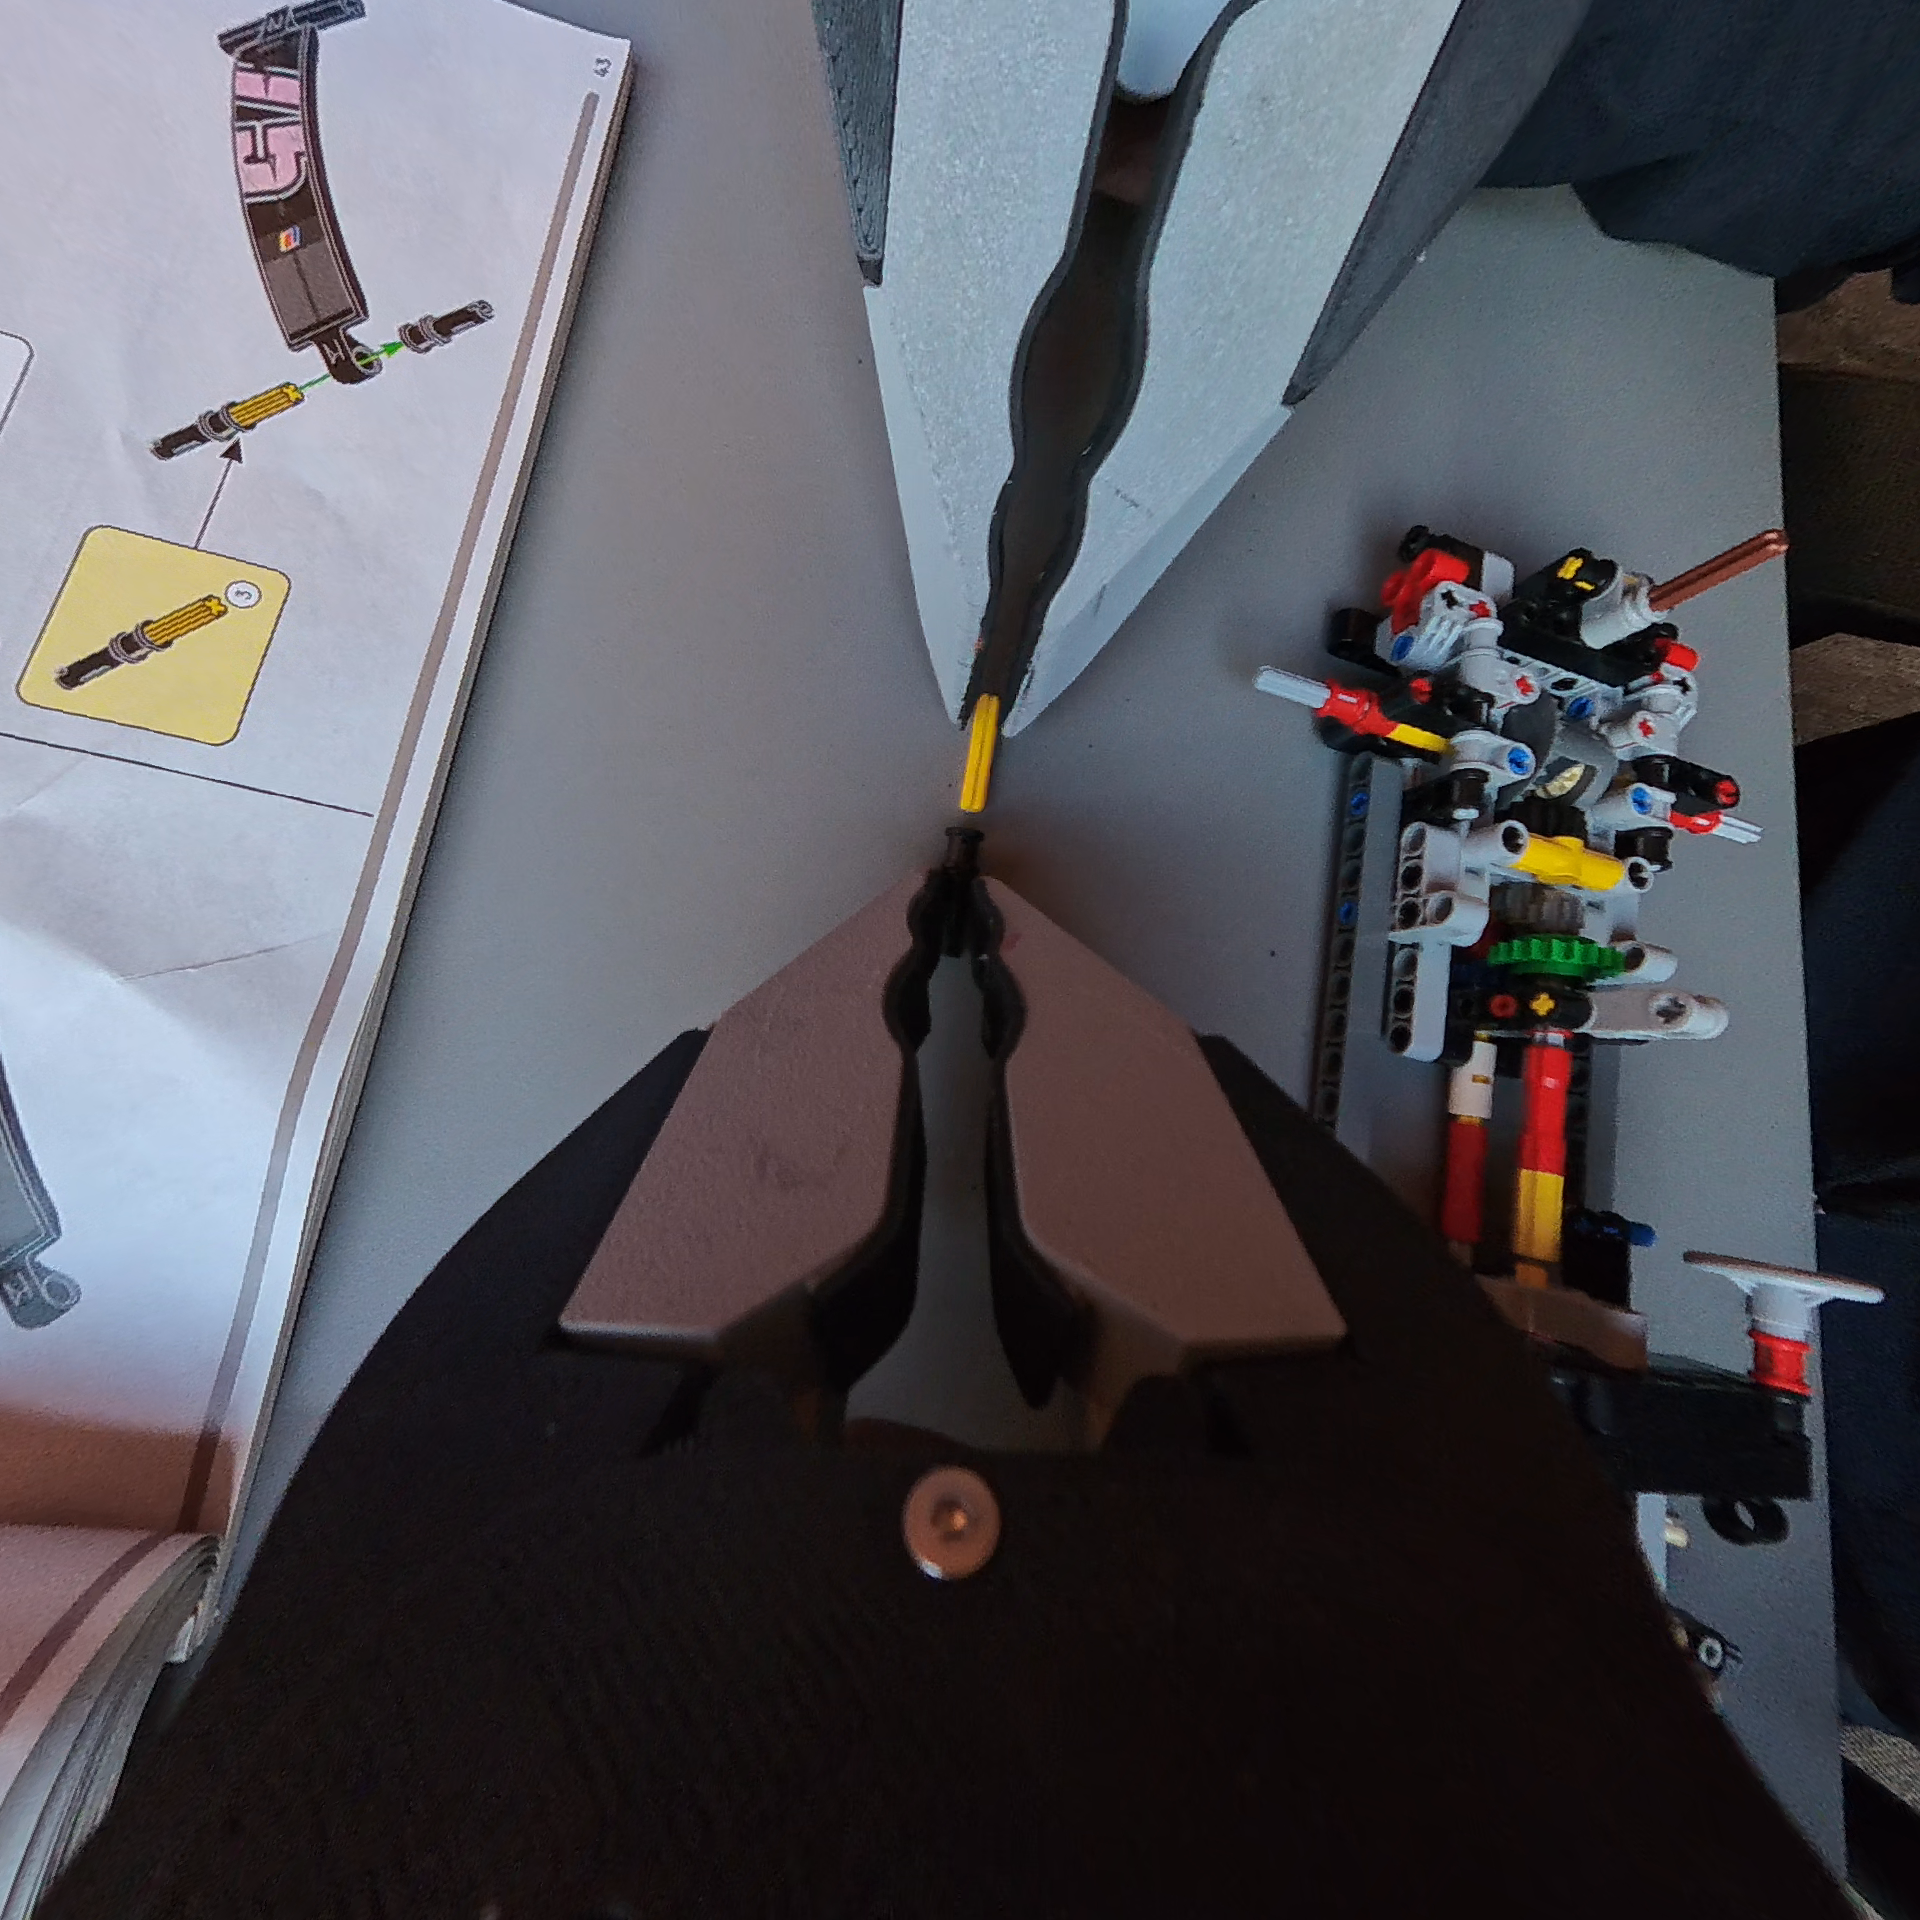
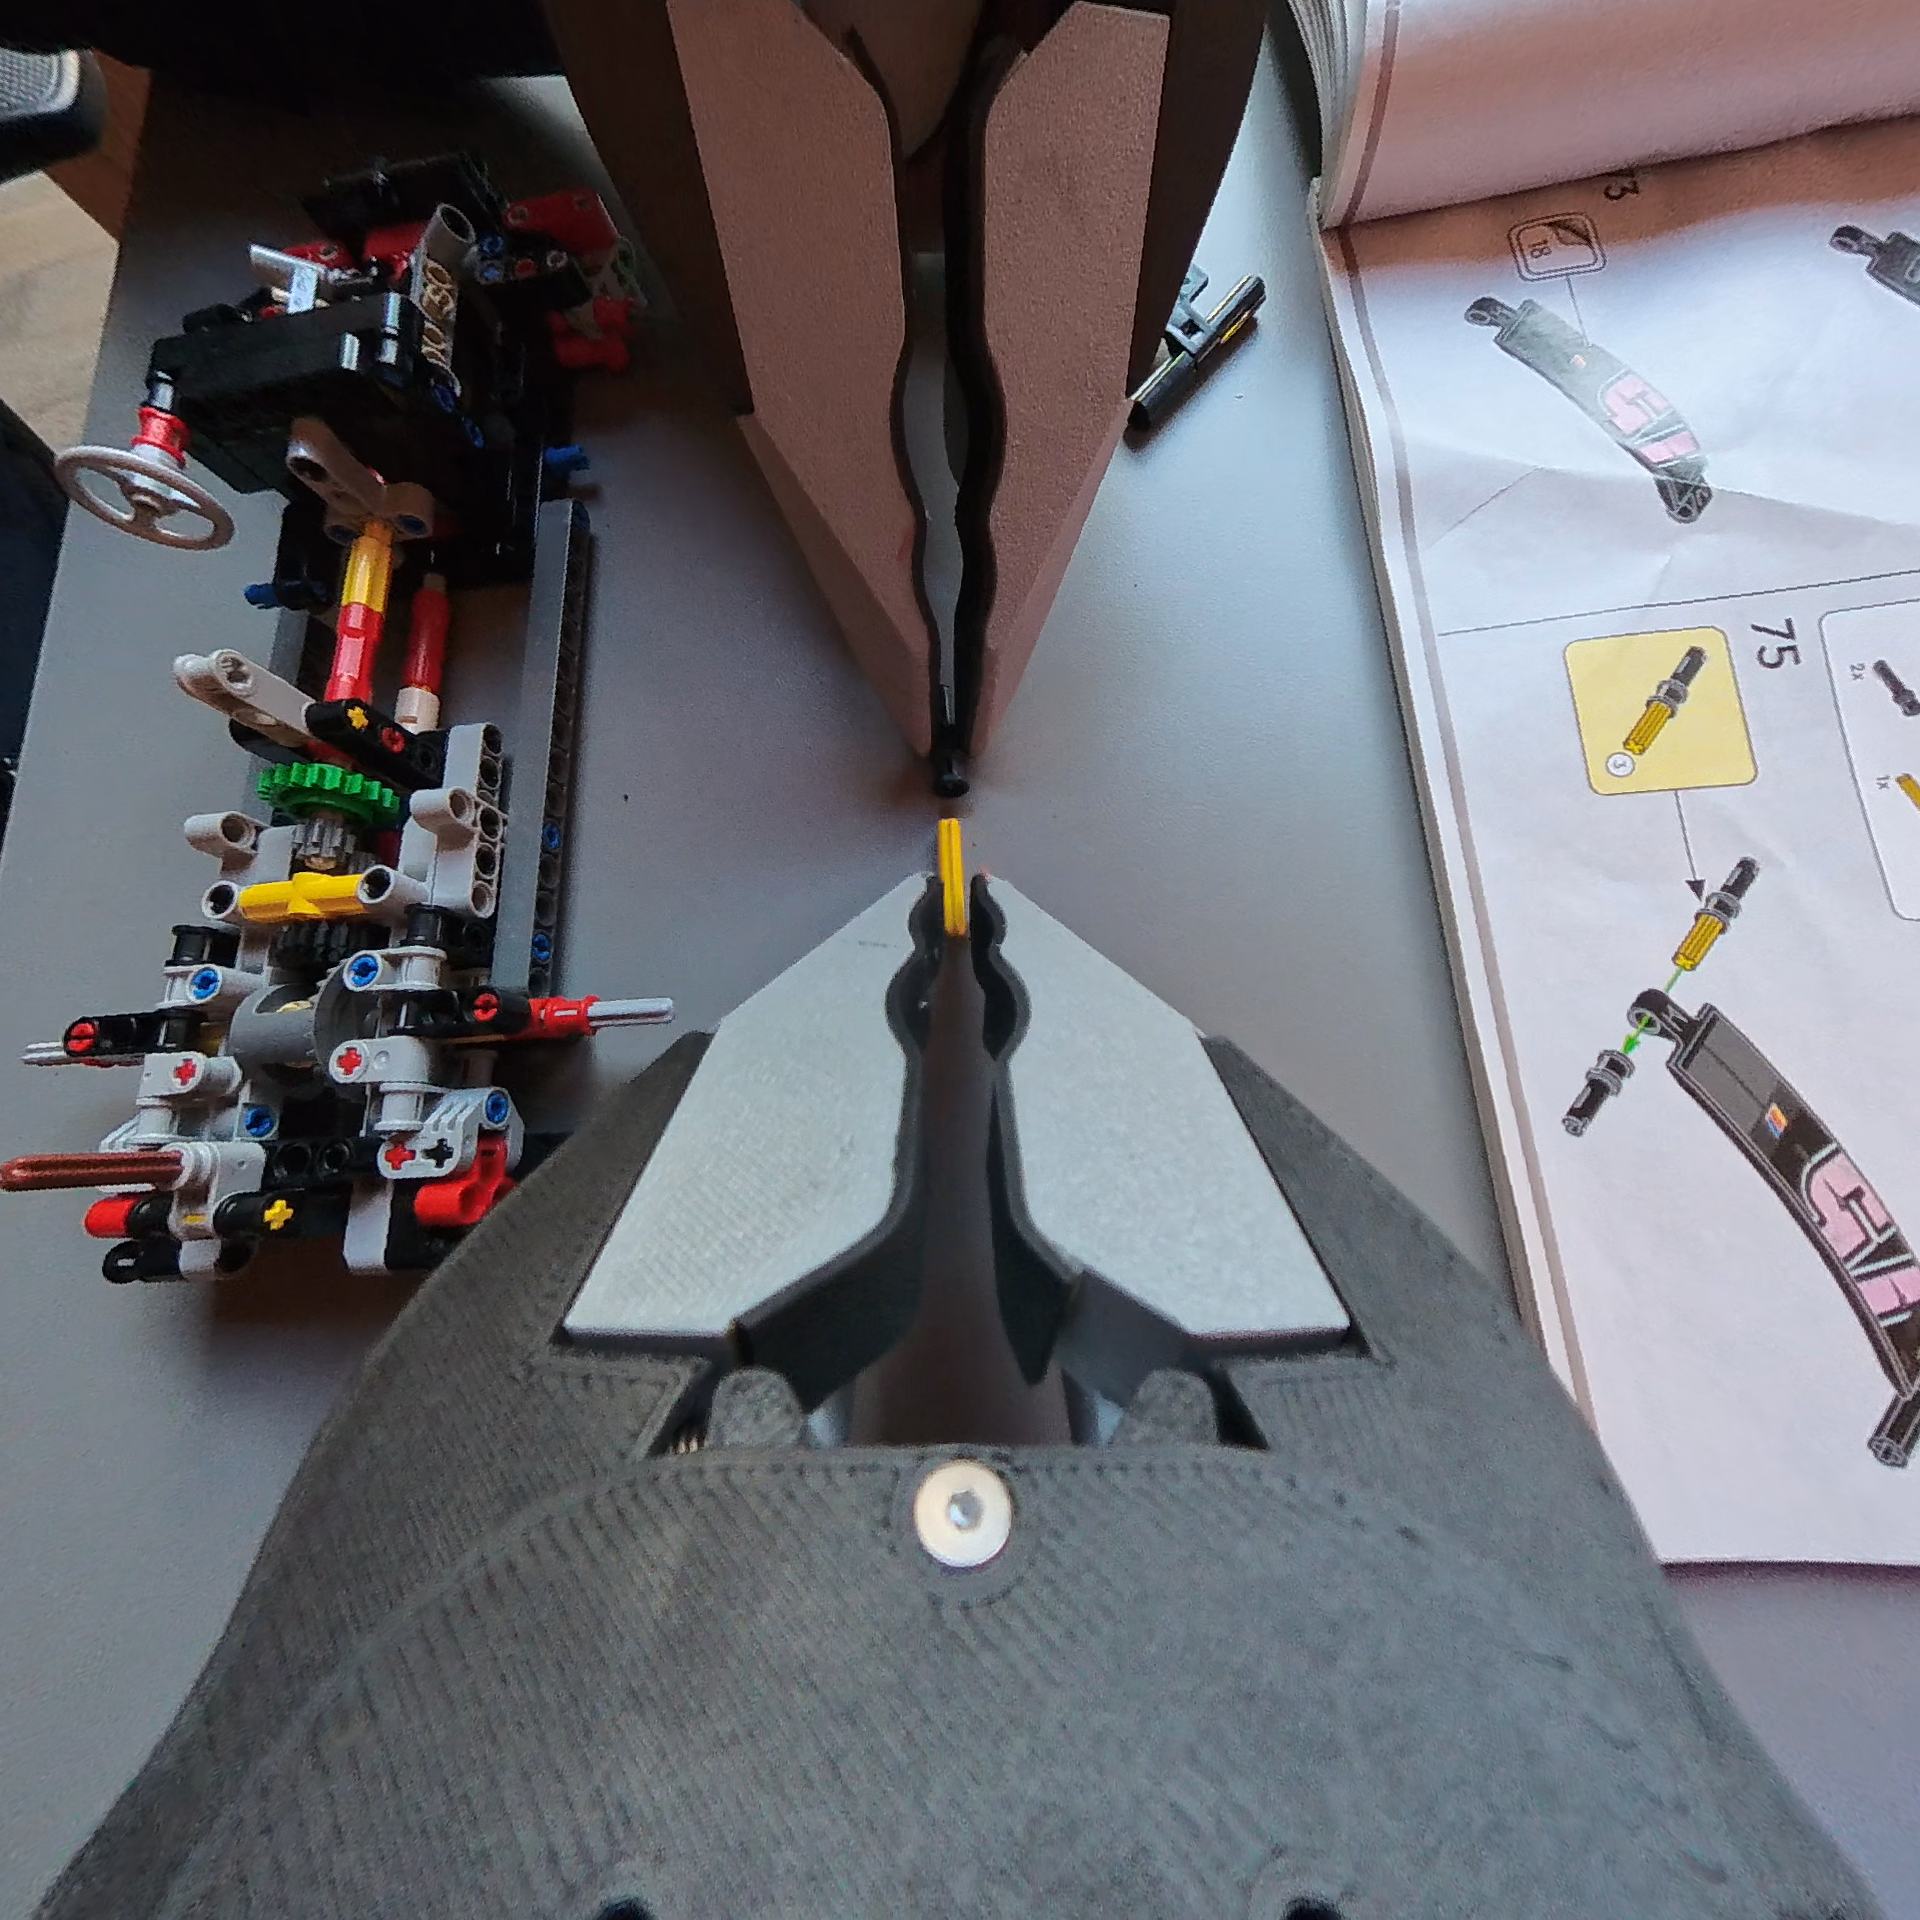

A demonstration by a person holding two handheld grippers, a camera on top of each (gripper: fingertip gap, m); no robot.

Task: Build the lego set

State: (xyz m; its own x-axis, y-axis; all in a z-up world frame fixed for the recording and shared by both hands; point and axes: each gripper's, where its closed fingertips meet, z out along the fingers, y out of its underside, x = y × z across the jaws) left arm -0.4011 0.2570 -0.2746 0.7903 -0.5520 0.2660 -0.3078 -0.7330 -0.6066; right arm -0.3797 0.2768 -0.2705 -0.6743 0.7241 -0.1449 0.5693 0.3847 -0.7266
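Black pin (image 1: 958, 883), yellow axle (image 2: 950, 878), tip-to-tip, apart.

An open instruction booklet (image 1: 312, 520) lies left of the left gripper; a multicoloured brick assembly (image 1: 1527, 862) lies right.

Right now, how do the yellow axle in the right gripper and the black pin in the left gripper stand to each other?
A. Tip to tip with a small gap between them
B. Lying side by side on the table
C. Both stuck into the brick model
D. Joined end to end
A: the yellow axle in the right gripper points at the black pin in the left gripper, with bare grey table showing between their tips.
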